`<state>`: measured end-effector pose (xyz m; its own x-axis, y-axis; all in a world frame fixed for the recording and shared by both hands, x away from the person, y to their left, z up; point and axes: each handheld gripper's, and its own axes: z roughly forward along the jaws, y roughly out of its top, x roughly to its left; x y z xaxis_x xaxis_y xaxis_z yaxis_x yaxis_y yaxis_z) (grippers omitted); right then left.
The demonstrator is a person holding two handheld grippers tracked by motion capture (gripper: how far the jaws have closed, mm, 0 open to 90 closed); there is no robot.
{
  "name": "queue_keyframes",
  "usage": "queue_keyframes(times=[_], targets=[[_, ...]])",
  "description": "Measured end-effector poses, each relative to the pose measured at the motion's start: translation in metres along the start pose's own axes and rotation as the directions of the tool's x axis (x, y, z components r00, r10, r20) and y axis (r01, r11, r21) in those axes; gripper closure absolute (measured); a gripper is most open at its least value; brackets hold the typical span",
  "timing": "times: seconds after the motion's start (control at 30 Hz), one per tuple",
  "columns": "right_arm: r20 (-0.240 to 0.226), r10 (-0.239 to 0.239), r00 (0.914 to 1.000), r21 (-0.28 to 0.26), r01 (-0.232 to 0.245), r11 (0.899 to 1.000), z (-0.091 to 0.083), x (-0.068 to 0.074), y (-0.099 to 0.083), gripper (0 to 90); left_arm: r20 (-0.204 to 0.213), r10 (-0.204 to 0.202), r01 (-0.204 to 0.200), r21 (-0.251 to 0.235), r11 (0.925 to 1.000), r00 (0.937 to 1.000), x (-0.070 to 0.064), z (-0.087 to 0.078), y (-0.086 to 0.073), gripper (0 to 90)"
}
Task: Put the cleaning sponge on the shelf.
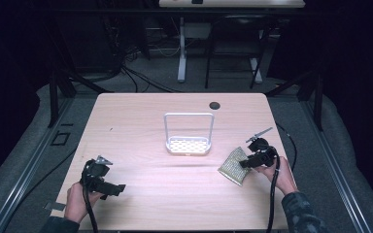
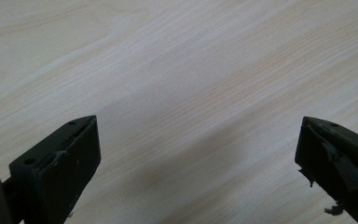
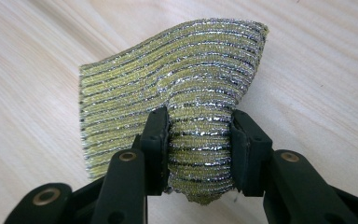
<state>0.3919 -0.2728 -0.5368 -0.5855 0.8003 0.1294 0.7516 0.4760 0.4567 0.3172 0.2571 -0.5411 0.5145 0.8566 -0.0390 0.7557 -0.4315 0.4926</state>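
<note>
A yellow-green sponge with silver stripes (image 1: 233, 166) is at the table's right, pinched at one end by my right gripper (image 1: 245, 163). In the right gripper view the sponge (image 3: 177, 88) bulges between the two black jaws, and my right gripper (image 3: 199, 149) is shut on it. My left gripper (image 1: 117, 188) is low at the front left, held in a hand. In the left gripper view my left gripper (image 2: 198, 163) stands wide open over bare wood, with nothing between its jaws.
A white wire rack with a perforated tray and a tall handle (image 1: 189, 143) stands at the middle of the light wooden table (image 1: 141, 111). A dark round grommet hole (image 1: 214, 105) sits near the far edge. Cables trail from both grippers off the front.
</note>
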Motion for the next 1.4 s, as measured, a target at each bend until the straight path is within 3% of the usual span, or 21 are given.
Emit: queue_keyframes(times=[0.1,0.53,1.4], targets=[[-0.006,0.009,0.9999,-0.040,-0.009,0.999,-0.009,0.003,-0.001,61.9,0.000,-0.001,0.001,-0.004,1.0000,1.0000,0.000,-0.001,0.000,0.3],[0.003,0.038,0.9993,-0.114,-0.038,0.993,-0.024,0.021,0.003,61.3,-0.004,-0.006,0.006,-0.010,0.9999,1.0000,0.000,-0.002,-0.001,0.3],[0.030,-0.021,0.9993,-0.169,0.025,0.985,-0.031,0.052,0.011,61.2,-0.010,-0.003,0.003,-0.022,0.9997,0.9999,0.000,-0.003,-0.001,0.3]])
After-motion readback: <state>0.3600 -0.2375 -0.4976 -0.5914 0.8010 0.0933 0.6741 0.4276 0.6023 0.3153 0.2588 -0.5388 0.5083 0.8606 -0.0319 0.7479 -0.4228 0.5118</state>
